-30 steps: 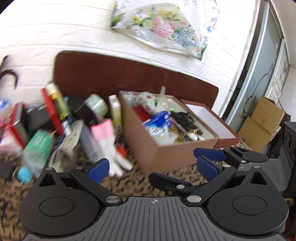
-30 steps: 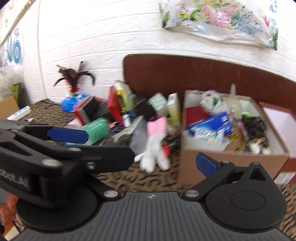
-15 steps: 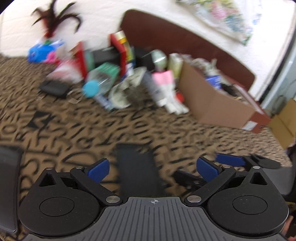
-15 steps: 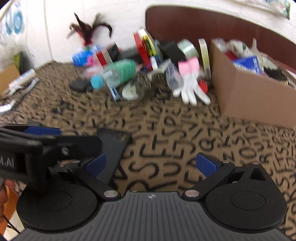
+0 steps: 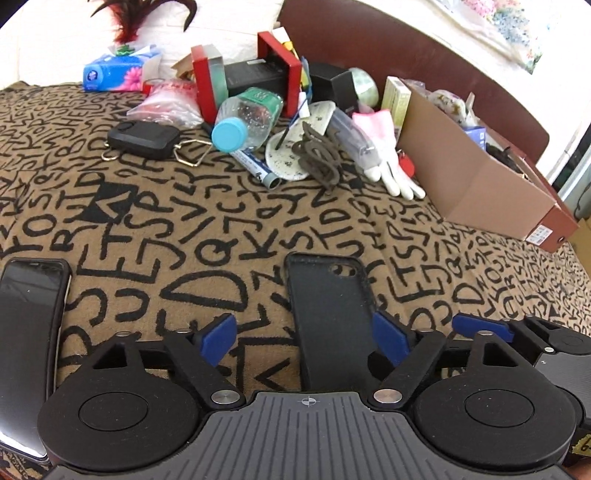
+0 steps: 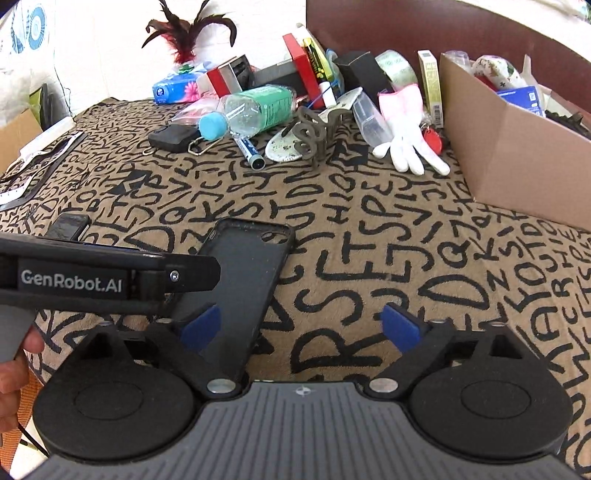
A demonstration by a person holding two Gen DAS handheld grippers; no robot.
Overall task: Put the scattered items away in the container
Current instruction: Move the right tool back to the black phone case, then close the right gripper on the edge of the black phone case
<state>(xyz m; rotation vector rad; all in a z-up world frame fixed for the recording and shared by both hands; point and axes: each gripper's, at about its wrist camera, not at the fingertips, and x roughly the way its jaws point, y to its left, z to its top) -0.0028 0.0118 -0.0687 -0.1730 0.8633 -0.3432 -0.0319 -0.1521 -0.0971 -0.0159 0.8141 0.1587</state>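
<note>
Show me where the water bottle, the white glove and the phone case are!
water bottle (image 5: 248,119), left wrist view, clear body.
white glove (image 6: 406,142), right wrist view, palm.
phone case (image 5: 328,306), left wrist view, inner back.

Under everything you have a tan cloth (image 5: 184,229) printed with black letters, and it runs to every edge of both views. Behind it you face a white brick wall (image 5: 55,37). A dark brown board (image 5: 406,48) with a rounded top stands against that wall. Above the board hangs a floral sheet (image 5: 517,33), cut off by the frame. Dark red and black feathers (image 6: 184,33) stick up in front of the wall, at your far left. In the right wrist view you can also see a blue-and-white round pattern (image 6: 35,26) high on the left and an open cardboard carton (image 6: 18,133) beyond the cloth's left edge.
</note>
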